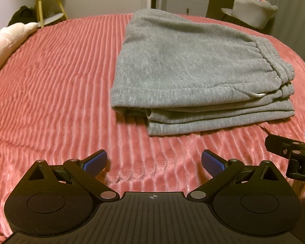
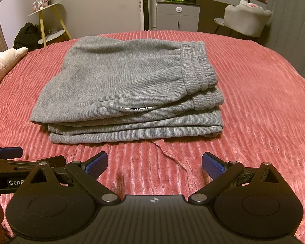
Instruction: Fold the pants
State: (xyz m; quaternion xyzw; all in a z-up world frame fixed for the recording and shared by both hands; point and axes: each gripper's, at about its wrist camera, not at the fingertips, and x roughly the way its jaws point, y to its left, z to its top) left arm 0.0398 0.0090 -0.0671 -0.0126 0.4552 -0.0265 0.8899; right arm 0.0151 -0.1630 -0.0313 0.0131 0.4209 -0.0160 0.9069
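Both claws, left claw [image 1: 154, 162] and right claw [image 2: 155, 163], gape empty near grey pants [image 2: 128, 89] folded in stacked layers.

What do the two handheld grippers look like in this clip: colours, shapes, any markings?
The left gripper and right gripper match: matte black bodies with ribbed tops, two round discs, silver pivot pins and a small crosshair mark. The jaws carry blue textured pads. White lettering starting "Gen" shows on the left gripper's side in the right wrist view. No cables or sleeves are visible.
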